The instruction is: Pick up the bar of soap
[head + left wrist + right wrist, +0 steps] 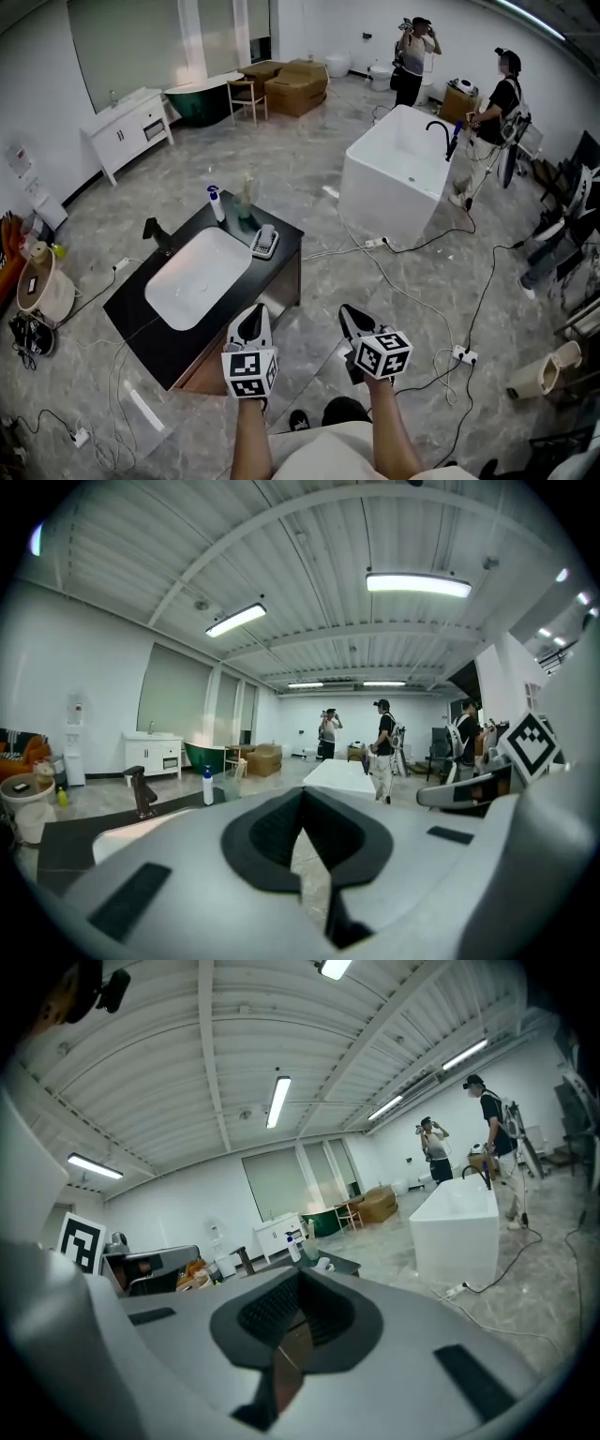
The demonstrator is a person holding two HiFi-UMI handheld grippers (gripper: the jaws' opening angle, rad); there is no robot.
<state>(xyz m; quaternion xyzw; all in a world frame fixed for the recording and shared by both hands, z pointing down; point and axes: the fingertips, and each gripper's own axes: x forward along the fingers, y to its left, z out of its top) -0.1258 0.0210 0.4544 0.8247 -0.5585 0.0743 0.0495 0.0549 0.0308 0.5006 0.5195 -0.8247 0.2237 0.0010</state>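
Black counter [141, 309] with a white oval basin [199, 277] carries the pale bar of soap [265, 242] at its far right edge, just beside the basin. Grey left tool [251, 323] and grey right tool [354, 322] are well apart from the soap, both with jaws closed together and empty.

Bathroom-fixture hall: white bathtub [375, 202], vanity basin [197, 281], green tub [199, 103], boxes [296, 89].

The room had a grey marbled tile floor [300, 159], plain white walls [37, 84] and a ribbed white ceiling [309, 536] carrying long fluorescent tube lights [418, 583], with a white rectangular freestanding bathtub [394, 183], a dark green oval bathtub [202, 98], a white drawer cabinet [131, 127] and brown cardboard boxes [295, 86] along the floor.
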